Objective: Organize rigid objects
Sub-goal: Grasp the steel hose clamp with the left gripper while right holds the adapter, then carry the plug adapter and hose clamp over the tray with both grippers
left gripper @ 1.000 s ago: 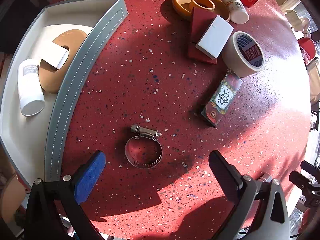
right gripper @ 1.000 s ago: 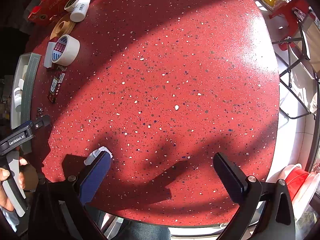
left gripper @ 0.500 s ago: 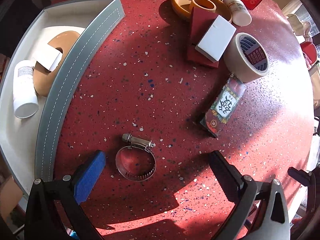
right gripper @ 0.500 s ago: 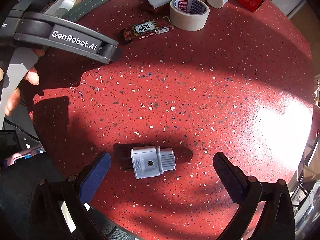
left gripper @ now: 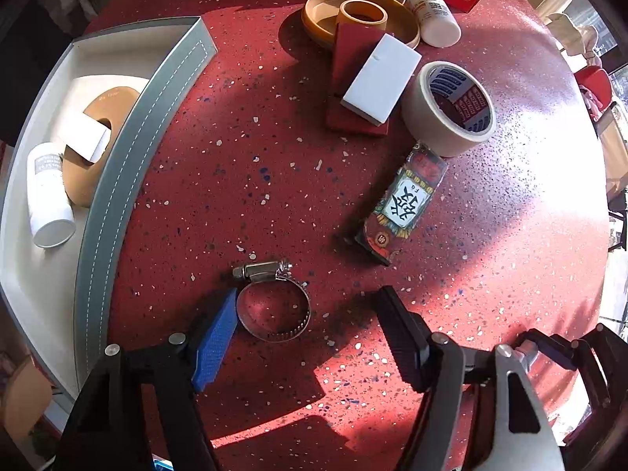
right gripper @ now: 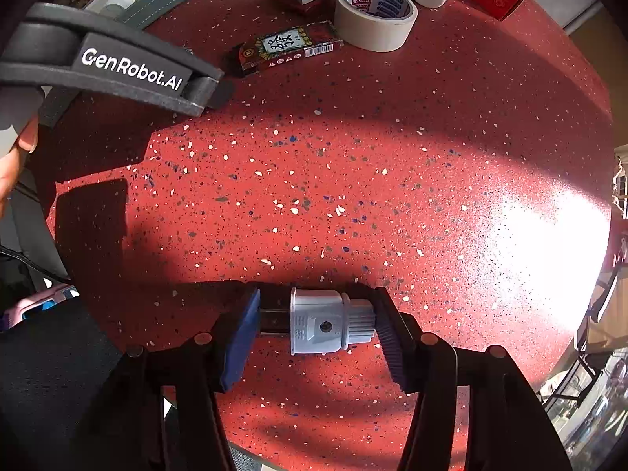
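A metal hose clamp (left gripper: pixel 273 302) lies on the red speckled table between the jaws of my left gripper (left gripper: pixel 310 322). The blue left finger touches its rim; the black right finger stands apart, so the gripper is partly closed around it. My right gripper (right gripper: pixel 314 325) is shut on a grey electrical plug (right gripper: pixel 329 325), one finger at each end, on the table near the front edge. A grey tray (left gripper: pixel 117 180) at the left holds a white bottle (left gripper: pixel 49 196) and a brown tape roll (left gripper: pixel 94 145).
Loose items lie at the back: a masking tape roll (left gripper: pixel 447 110), a printed card box (left gripper: pixel 404 204), a white block on a red box (left gripper: pixel 376 78), a yellow dish (left gripper: pixel 361 15), a white jar (left gripper: pixel 433 15). The left gripper body (right gripper: pixel 117 70) shows in the right wrist view.
My left gripper's jaws have narrowed around the hose clamp and moved closer to it. My right gripper has swung to the grey plug and closed on its two ends.
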Demonstrator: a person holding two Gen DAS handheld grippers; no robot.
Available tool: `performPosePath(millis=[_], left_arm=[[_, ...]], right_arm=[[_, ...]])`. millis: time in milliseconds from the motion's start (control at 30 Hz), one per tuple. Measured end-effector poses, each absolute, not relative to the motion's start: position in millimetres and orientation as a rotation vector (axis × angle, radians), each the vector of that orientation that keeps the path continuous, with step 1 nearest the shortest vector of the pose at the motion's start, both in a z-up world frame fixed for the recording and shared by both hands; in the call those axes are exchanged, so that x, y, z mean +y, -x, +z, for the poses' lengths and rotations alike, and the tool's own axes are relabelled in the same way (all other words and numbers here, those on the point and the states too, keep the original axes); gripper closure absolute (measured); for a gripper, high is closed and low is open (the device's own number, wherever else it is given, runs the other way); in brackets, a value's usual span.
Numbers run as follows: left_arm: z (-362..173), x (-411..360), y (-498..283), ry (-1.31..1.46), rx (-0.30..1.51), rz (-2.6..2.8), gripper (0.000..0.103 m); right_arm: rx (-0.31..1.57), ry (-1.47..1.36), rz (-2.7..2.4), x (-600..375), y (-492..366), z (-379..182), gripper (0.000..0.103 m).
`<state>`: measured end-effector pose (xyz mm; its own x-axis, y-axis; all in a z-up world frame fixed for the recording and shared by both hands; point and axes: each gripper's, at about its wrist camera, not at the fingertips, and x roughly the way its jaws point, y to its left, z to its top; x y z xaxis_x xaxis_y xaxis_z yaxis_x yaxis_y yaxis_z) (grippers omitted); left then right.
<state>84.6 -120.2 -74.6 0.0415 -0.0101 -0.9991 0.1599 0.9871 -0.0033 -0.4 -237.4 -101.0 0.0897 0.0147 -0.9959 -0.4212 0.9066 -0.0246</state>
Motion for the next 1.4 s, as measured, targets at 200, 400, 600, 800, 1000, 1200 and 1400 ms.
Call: performPosePath(millis=[200, 400, 600, 800, 1000, 1200, 1400], left_arm=[[-50.2, -106.0, -82.7, -0.06, 1.532, -0.16, 0.066], [-26.3, -94.0, -72.8, -0.072, 1.519, -0.154, 0.066], [28.2, -92.3, -56.8, -0.09, 1.483, -0.164, 0.065], [69.6, -71.3, -34.6, -0.087, 1.421, -0.156, 0.065], [81.9, -20.6, -30.1, -0.047, 1.366, -0.094, 0.065], [47.3, 18.1, -40.5, -0.044, 1.373, -0.092, 0.065], [39.3, 54.1, -49.2, -0.046, 1.381, -0.154, 0.065]], right_arm=[[1.46, 0.143, 0.3, -271.0, -12.5, -79.5, 0.045], [1.462, 0.014, 0.259, -305.3, -25.3, -60.7, 0.045], [1.437, 0.014, 0.261, -314.5, -36.3, -38.4, 0.045], [1.403, 0.055, 0.272, -305.3, -23.9, -20.5, 0.045], [1.365, 0.079, 0.287, -275.7, -32.2, -7.1, 0.045], [1.326, 0.046, 0.26, -218.3, -40.8, -10.6, 0.045], [1.315, -0.016, 0.249, -165.1, -43.8, 7.3, 0.045]])
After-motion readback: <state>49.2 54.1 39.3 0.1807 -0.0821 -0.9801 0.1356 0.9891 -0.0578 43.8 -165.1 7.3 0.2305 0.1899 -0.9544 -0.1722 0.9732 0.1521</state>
